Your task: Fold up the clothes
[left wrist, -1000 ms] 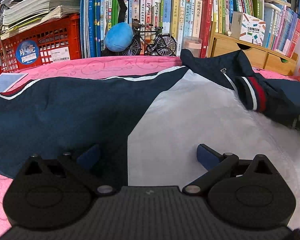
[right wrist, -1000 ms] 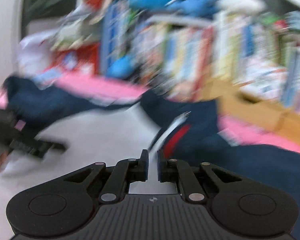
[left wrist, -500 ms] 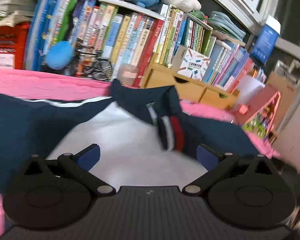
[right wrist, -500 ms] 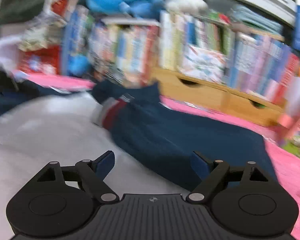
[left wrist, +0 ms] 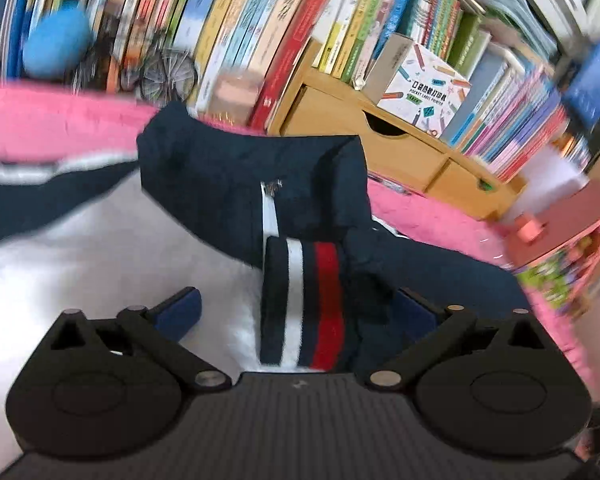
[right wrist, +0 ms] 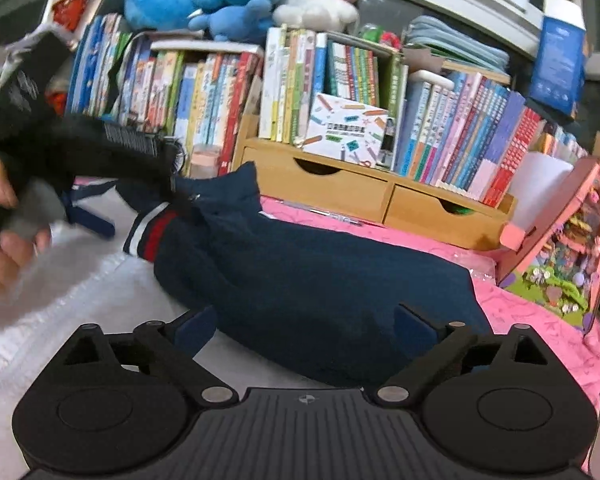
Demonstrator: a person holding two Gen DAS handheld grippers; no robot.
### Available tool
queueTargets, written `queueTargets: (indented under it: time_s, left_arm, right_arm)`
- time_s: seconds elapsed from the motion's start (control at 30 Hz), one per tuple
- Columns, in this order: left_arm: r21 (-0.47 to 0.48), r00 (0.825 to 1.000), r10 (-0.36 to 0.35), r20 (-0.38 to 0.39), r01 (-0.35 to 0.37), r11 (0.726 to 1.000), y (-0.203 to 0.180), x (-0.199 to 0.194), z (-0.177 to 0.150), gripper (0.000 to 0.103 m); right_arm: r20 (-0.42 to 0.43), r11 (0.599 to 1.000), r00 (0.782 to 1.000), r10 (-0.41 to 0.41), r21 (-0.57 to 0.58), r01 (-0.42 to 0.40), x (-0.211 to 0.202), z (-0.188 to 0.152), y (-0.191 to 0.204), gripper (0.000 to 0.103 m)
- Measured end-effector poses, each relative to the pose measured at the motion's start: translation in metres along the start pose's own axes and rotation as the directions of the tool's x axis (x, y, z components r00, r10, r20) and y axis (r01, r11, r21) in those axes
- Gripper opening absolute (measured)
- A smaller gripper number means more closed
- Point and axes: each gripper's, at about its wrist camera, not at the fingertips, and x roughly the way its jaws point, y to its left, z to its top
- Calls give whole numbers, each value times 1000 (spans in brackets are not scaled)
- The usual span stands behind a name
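Navy and white, the jacket (left wrist: 204, 200) lies spread on the pink cover (left wrist: 40, 120) before the bookshelf (right wrist: 340, 80). Its striped cuff (left wrist: 304, 304) lies between the wide-open left tongs (left wrist: 296, 312). The right tongs (right wrist: 304, 328) are also wide, empty, over the navy sleeve (right wrist: 320, 280).

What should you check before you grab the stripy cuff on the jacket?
1. Left gripper open: ok.
2. Cuff between the left jaws: ok, it lies in the gap.
3. Right gripper open: ok.
4. Right jaws empty: ok, they only straddle the navy sleeve.
5. Sleeve folded across the white jacket body: ok.
6. Jacket flat for the next fold: cannot tell, the left view is blurred.
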Motion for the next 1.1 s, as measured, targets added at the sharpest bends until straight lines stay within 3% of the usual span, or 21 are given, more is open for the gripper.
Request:
queueTargets:
  time_s: [0.07,0.1,0.17,0.2,0.37,0.4,0.73,0.9,1.1]
  left_arm:
    - [41,1000,10,13,-11,999,-9,1,-4,64]
    - [45,1000,-10,12,10,999,-12,1,-6,54]
    - [49,999,-46,21,45,998,-17,-3,-8,47]
    - [60,997,-71,31,69,996,-19,-6,-9,32]
    - [96,988,-120,92,111,989,-26,-27,-5,12]
    - [92,988,-116,97,107,990,-26,-28,-3,4]
    - [92,983,-66,169,51,994,3,-65,20,3]
    - [80,981,29,192,-45,996,36,-87,27,3]
    - [-6,973,151,177,-152,988,89,-101,22,4]
  right_arm:
    - [-5,1000,1000,3,28,-3,1,0,-5,99]
    - [-9,999,1000,6,40,-5,2,0,-8,99]
    - [-12,998,1000,7,57,-7,2,0,-11,99]
    - [-13,998,1000,7,64,-7,2,-1,-12,99]
    - [-7,998,1000,-1,63,2,2,-2,-11,102]
    - [-6,998,1000,-4,59,4,2,-2,-10,102]
    - [-17,1000,1000,-13,15,14,5,-4,-1,103]
    - [-30,1000,999,-13,-14,13,7,-3,4,103]
    - [-51,999,999,-16,-49,13,11,-4,10,103]
